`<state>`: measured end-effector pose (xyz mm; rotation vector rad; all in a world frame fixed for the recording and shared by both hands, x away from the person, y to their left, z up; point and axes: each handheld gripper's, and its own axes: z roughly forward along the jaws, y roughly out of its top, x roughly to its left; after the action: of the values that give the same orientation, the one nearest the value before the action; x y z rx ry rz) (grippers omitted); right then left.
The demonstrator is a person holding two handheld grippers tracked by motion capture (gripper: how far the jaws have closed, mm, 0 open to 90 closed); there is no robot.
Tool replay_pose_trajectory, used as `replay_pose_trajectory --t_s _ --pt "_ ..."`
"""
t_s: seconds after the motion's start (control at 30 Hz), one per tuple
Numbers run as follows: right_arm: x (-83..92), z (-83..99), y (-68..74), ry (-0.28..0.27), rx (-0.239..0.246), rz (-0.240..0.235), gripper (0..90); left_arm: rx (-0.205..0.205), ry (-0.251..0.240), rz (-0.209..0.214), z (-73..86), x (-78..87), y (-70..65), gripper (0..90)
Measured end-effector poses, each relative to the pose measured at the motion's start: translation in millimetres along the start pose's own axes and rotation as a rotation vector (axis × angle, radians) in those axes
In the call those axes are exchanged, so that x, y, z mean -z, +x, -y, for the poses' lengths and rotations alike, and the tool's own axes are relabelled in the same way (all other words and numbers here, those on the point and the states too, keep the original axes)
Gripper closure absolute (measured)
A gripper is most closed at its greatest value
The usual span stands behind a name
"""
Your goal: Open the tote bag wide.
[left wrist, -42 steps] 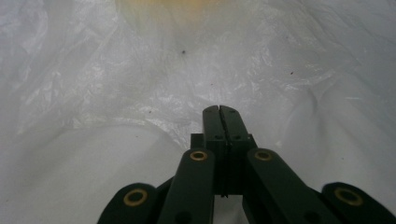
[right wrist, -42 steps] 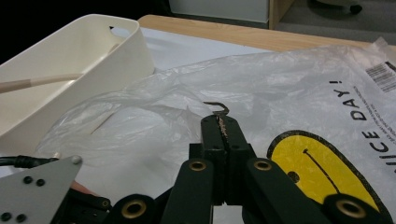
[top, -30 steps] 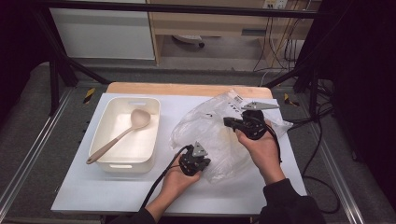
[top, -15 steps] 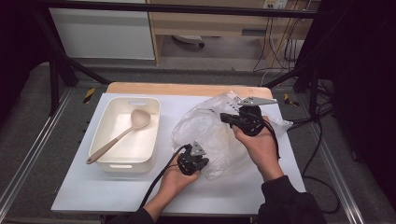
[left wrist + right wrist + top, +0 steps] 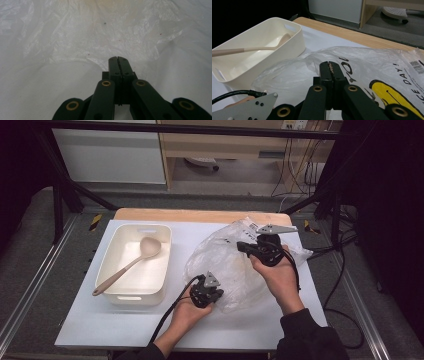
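Crinkled clear plastic bag [image 5: 235, 265] lies on the white table [image 5: 100, 330], right of the smooth cream tub [image 5: 116, 295] holding a spoon [image 5: 127, 265]. Left gripper [image 5: 117, 59] and right gripper [image 5: 328, 63] both pressed together, pinching bag film.

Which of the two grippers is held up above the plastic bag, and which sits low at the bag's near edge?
The right gripper is raised over the plastic bag; the left gripper sits low at its near edge.
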<state>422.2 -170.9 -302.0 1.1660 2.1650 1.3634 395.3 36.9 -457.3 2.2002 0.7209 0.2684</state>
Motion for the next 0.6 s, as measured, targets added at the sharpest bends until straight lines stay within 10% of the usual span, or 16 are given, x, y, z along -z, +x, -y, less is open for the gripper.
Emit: replay_pose_trajectory --t_s 0.6 --pt "1.1 -6.8 -3.9 -0.022 0.001 0.008 90.0 0.002 -0.006 -0.006 0.3 -0.5 -1.0 90.0"
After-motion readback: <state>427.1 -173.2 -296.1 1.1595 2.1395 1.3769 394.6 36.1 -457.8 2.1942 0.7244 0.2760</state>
